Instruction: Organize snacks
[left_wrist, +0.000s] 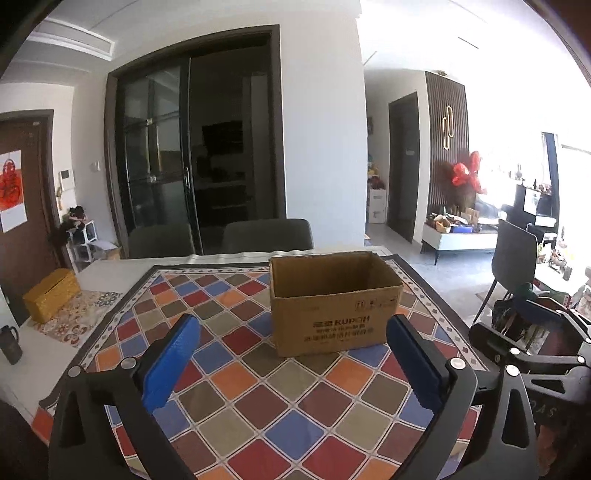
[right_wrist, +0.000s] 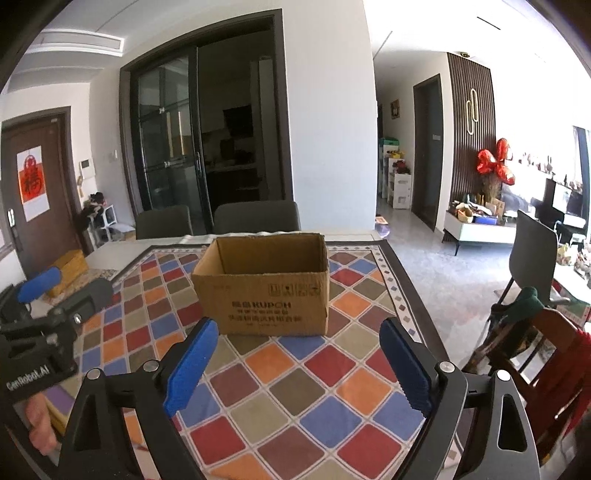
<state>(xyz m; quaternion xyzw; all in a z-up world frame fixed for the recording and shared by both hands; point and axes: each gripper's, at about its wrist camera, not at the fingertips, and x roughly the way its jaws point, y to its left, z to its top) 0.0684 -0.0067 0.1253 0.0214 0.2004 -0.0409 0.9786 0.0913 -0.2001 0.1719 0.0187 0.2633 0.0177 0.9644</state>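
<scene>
A matt brown cardboard box (left_wrist: 334, 302) is seen on a smooth, slightly glossy checked tablecloth (left_wrist: 258, 398). The left gripper (left_wrist: 295, 363) pads (left_wrist: 170, 363) are ribbed blue plastic, carried on matt black frames.

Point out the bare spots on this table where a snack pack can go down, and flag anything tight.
The checkered cloth lies bare between the cardboard box and both open grippers, left gripper and right gripper. More bare cloth lies left of the box, toward the yellow box. It is tighter at the far left edge, by the yellow box and dark mug.
</scene>
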